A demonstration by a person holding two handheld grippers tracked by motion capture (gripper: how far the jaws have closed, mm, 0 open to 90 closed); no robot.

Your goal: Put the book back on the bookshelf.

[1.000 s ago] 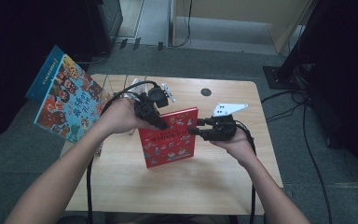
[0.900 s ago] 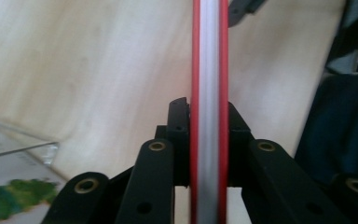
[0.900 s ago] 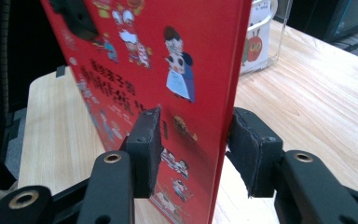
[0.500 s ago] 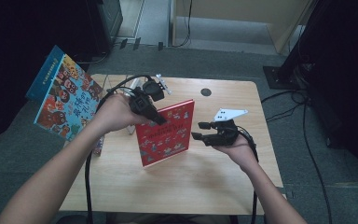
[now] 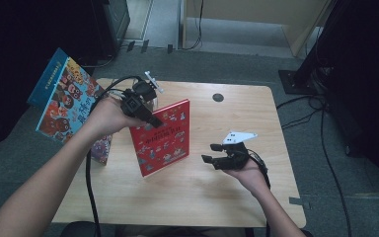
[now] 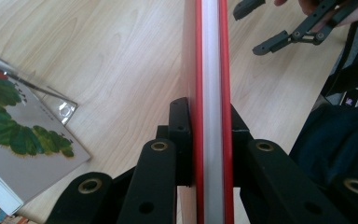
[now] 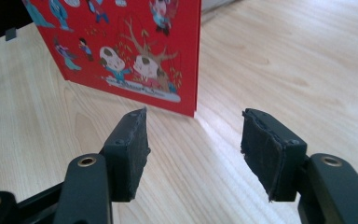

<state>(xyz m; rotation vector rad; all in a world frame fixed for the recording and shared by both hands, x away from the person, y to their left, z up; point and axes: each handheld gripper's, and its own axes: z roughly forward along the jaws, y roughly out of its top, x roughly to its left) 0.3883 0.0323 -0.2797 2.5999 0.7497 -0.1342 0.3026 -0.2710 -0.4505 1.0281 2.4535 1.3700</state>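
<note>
A red picture book [image 5: 163, 140] stands tilted on its lower edge on the wooden table [image 5: 217, 197]. My left gripper [image 5: 148, 116] is shut on its upper left edge. In the left gripper view the jaws [image 6: 209, 140] clamp the red book [image 6: 210, 56] edge-on. My right gripper [image 5: 210, 152] hovers low over the table, to the right of the book and apart from it. Its jaws have just been opening, and nothing is between them. In the right gripper view my right gripper [image 7: 193, 144] faces the book's lower corner [image 7: 121, 51].
A colourful book [image 5: 64, 103] leans at the table's left edge, with another book [image 5: 101, 148] below it. A caterpillar picture book [image 6: 23, 135] lies on the table beside a shiny metal piece [image 6: 65, 109]. A round cable hole [image 5: 218, 97] sits near the far edge.
My right gripper has come off the red book's right edge, sunk toward the table and opened wider. My left gripper has carried the book a little to the left.
</note>
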